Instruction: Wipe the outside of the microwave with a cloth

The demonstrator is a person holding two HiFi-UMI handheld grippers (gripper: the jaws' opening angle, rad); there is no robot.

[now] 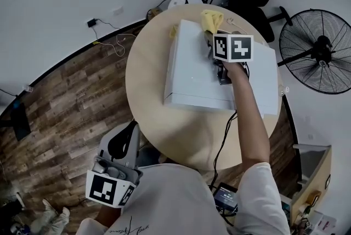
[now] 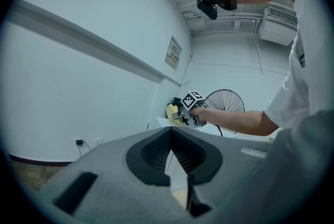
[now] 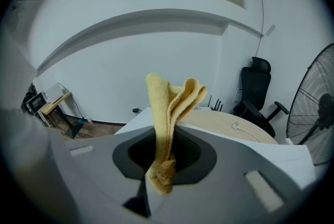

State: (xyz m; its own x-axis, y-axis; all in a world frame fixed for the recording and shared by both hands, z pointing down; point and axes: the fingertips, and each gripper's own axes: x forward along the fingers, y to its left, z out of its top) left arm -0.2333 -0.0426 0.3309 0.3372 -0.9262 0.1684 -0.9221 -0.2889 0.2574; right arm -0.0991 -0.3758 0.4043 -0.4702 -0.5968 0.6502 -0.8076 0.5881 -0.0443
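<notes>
Right tongs [image 3: 166, 151]: clenched on the yellow cloth [image 3: 173, 105]. The cloth is pinched in folds, a bunched end sitting in the recess behind the tips and the larger part standing out past them.

Left tongs [image 2: 170, 154]: closed, nothing between them. They are held low by the person's body, well apart from the work.

Cloth position: over the top of the white microwave [image 1: 192, 78], near its far edge. The head view does not show whether the fabric presses on the panel or sits just above it.

The microwave stands on the round tabletop [image 1: 145, 83]. The right hand [image 1: 237, 69] reaches across its top.

Judgement: a wipe of the top panel is in hand. Notes for doing it well:
- Tilt the tongs down so the free folds lie flat on the panel, not just one edge.
- Draw long overlapping strokes from the far edge toward the near one. Hold even pressure.
- Keep the hard tips off the panel; only fabric should rub.
- The grip is narrow, so the cloth may slip or bunch under drag. Go slowly.
- Sides and front look still to do.
</notes>
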